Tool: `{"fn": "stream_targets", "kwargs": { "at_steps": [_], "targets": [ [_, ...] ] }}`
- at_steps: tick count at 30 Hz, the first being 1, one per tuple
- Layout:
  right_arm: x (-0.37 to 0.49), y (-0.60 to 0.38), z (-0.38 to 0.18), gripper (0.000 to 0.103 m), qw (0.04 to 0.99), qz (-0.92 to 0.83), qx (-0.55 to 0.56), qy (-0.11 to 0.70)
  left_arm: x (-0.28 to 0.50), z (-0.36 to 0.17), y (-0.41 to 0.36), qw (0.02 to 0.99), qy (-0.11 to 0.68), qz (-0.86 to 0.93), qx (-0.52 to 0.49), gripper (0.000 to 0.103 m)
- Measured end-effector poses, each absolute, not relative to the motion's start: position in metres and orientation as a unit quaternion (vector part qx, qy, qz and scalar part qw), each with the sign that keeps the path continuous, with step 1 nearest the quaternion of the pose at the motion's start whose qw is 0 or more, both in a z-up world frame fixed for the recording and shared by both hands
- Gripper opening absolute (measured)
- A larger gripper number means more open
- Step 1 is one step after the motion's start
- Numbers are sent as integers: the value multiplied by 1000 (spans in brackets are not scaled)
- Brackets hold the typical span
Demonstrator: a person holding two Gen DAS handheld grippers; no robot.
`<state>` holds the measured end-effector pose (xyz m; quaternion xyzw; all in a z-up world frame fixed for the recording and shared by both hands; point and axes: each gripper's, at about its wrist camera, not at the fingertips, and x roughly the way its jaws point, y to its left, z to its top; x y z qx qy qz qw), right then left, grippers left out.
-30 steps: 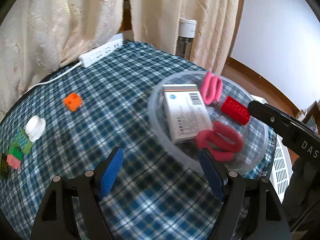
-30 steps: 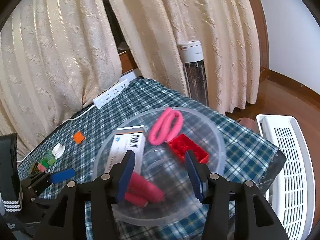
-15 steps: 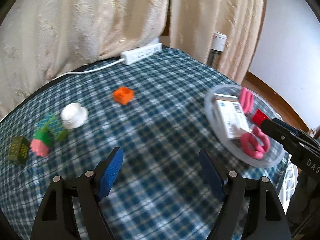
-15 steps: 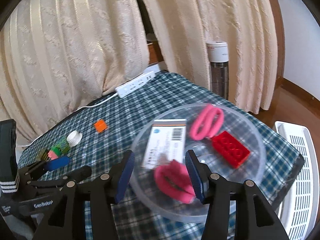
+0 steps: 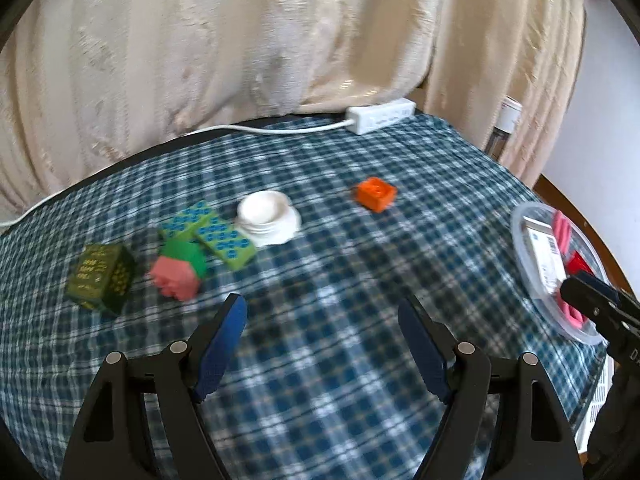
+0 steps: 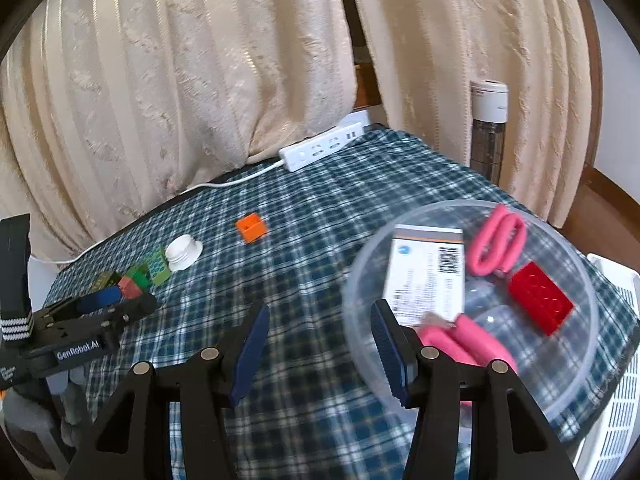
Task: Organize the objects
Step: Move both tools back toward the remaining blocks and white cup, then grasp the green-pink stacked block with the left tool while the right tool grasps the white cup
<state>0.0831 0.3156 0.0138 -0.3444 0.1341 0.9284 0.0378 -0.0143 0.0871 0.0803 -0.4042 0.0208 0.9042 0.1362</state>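
Observation:
My left gripper (image 5: 320, 312) hangs open and empty over the checked tablecloth (image 5: 328, 360). Ahead to its left lie a pink brick (image 5: 176, 278), a green brick (image 5: 186, 254), dotted green blocks (image 5: 224, 240), a dark green box (image 5: 100, 276) and a white cap (image 5: 268, 216). An orange brick (image 5: 376, 194) sits farther back. My right gripper (image 6: 320, 312) is open and empty, its right finger in front of the clear bowl's rim (image 6: 472, 206). The bowl holds a white box (image 6: 428, 272), pink loops (image 6: 500, 240) and a red brick (image 6: 540, 304).
A white power strip (image 6: 324, 148) with its cable lies at the table's back edge under cream curtains. A tall bottle (image 6: 488, 128) stands behind the table at right. A white slatted rack (image 6: 612, 400) sits below the table's right edge.
The left gripper has swung left from in front of the bowl to the block cluster. The right gripper has also shifted left, so the bowl now sits to its right. Neither opening changed.

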Motion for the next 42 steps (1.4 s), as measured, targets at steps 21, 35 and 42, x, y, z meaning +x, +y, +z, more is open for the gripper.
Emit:
{"fn": "stream_targets", "kwargs": {
  "at_steps": [21, 35, 42],
  "targets": [
    [45, 272, 4, 57, -3, 922, -372, 107, -79, 45, 8, 34, 24, 899, -436, 79],
    [25, 256, -9, 57, -17, 915, -392, 97, -104, 23, 4, 31, 22, 891, -452, 68],
    [10, 242, -13, 57, -35, 909, -406, 92, -105, 19, 0, 38, 13, 889, -456, 42]
  ]
}}
